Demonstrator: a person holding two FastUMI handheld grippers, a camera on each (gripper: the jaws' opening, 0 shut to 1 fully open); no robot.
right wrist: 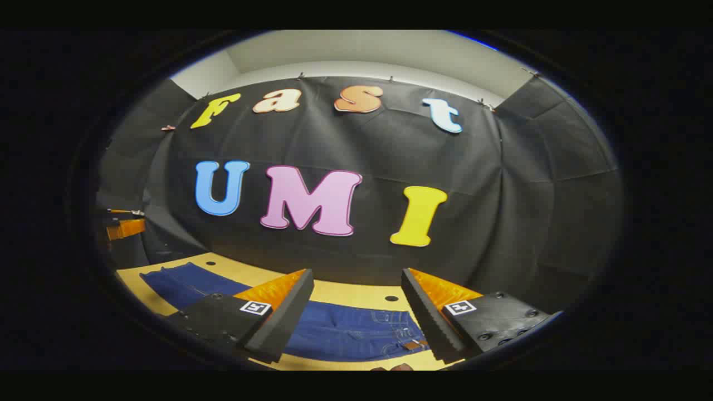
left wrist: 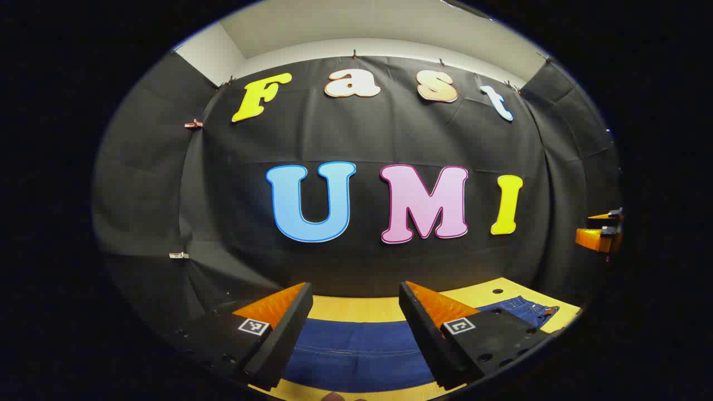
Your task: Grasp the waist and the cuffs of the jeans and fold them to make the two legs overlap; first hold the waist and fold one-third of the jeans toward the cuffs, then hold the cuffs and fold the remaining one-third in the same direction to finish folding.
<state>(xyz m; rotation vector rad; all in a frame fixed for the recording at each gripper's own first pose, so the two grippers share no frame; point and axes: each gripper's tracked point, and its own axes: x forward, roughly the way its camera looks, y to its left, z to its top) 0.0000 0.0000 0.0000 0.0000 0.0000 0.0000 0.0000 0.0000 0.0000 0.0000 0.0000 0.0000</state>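
Two claws held above blue jeans spread flat on a yellow table

In the left gripper view the left claw (left wrist: pixel 353 328) is wide apart and empty over a leg of the jeans (left wrist: pixel 356 348); low in the right gripper view the right claw (right wrist: pixel 356 317) is likewise apart, empty, over the waist, likely placed so each end can be grasped; table (right wrist: pixel 334 292)

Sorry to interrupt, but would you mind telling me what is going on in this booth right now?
A person holds two grippers above a pair of blue jeans spread flat on a yellow table. The left gripper hangs open over the leg part, and the right gripper hangs open over the waist end with its pockets. Neither touches the denim, so no grasp or fold has begun.
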